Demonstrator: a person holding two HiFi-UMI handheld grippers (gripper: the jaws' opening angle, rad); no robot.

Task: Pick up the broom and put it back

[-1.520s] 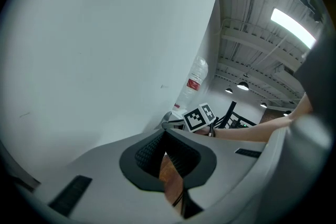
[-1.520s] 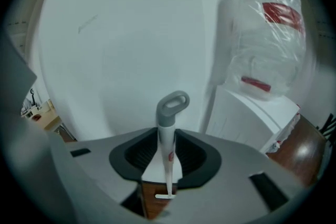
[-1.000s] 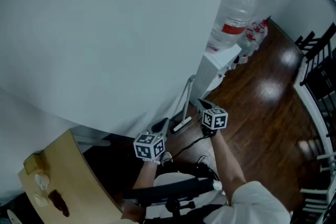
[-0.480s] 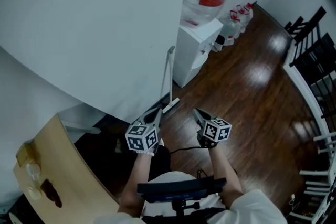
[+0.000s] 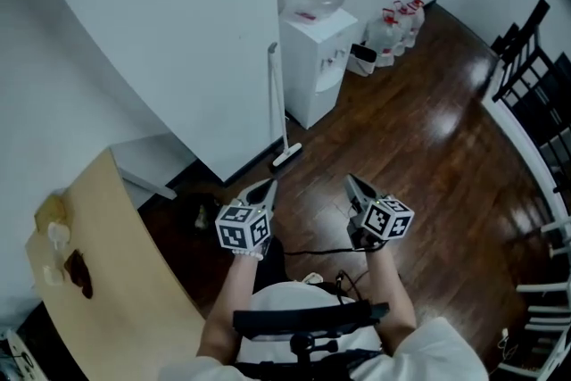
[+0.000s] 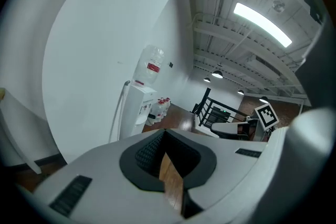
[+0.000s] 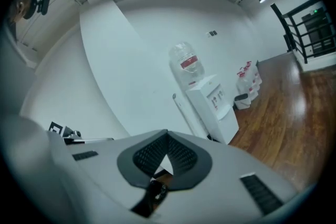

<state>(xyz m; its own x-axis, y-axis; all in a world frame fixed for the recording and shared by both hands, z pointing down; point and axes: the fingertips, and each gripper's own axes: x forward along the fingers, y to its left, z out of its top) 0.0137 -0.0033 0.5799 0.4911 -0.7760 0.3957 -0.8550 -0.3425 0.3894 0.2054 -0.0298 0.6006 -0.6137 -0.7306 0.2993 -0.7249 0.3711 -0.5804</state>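
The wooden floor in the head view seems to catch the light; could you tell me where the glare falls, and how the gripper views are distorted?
Head view: bright glare on the wooden floor right of the water dispenser; corners dim. Left gripper view: fisheye with dark rim; ceiling strip light blown out. Right gripper view: fisheye bows the wall.

White wall [image 5: 161, 31], dark wood floor [image 5: 428, 129], water cooler [image 5: 314, 58]

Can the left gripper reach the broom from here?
Probably not yet: the left gripper is well short of the broom leaning on the wall. Only bare floor lies between, so nothing blocks it.
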